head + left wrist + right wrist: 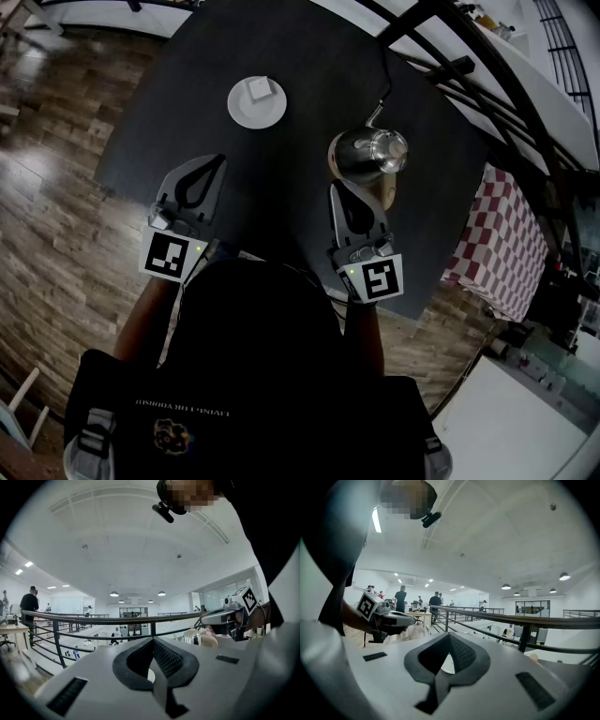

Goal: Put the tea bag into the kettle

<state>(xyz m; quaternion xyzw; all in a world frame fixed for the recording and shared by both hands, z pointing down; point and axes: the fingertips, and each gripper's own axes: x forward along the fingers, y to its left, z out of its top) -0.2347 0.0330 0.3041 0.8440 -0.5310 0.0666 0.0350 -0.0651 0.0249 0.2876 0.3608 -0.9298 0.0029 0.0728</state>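
A small white tea bag [260, 88] lies on a white plate [240, 113] at the far middle of the dark round table [187, 84]. To its right stands a shiny steel kettle [368, 153] with its lid on; it also shows in the left gripper view, as the kettle [192, 637]. My left gripper [220, 160] is shut and empty, on the near side of the plate and pointing at it. My right gripper [333, 187] is shut and empty too, its tip just short of the kettle. Each gripper view shows its own jaws, left [152, 639] and right [449, 635], closed together.
A black cable [382, 89] runs from the kettle to the table's far edge. A black railing [487, 84] curves round behind the table. A red-and-white checked cloth [502, 239] sits below at the right. Wooden floor [56, 187] lies to the left.
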